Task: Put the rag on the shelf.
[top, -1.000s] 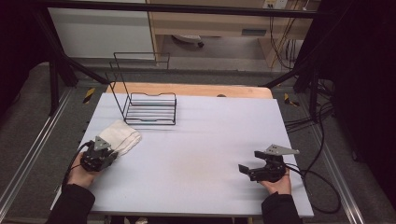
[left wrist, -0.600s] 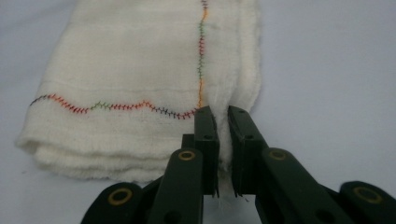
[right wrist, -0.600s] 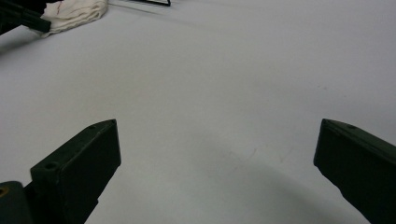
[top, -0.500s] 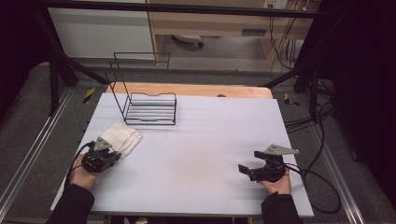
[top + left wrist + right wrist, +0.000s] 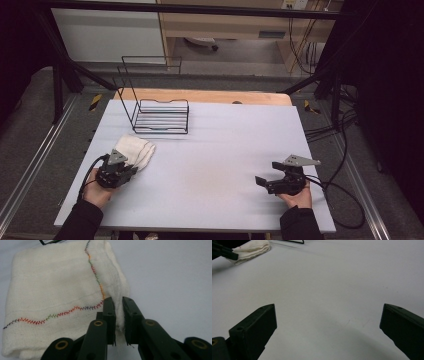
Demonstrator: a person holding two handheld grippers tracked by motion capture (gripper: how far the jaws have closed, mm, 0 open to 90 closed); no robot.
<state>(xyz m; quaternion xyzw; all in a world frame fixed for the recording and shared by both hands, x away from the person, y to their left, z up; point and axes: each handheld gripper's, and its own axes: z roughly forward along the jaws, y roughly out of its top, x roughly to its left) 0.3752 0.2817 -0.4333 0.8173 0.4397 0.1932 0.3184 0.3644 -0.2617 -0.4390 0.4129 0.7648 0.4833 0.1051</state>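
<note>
A folded white cloth (image 5: pixel 135 149) with a multicoloured zigzag seam (image 5: pixel 55 290) lies on the left of the white table (image 5: pixel 220 150). My left gripper (image 5: pixel 129 169) sits at the cloth's near right corner. In the left gripper view its jaws (image 5: pixel 118 302) pinch the cloth's thick folded edge between the pads; they have just been opening a little, with the fold still between them. My right gripper (image 5: pixel 261 181) rests low over the table at the front right, jaws (image 5: pixel 328 307) wide apart with nothing between them. The cloth (image 5: pixel 252 250) lies far off in its view.
A black wire rack (image 5: pixel 162 117) stands at the back left, just beyond the cloth. A wooden strip (image 5: pixel 200 95) runs along the table's far edge. Cables trail from both grippers off the table's sides.
The left gripper has edged slightly to the right at the cloth's near edge. The right gripper has kept still.
</note>
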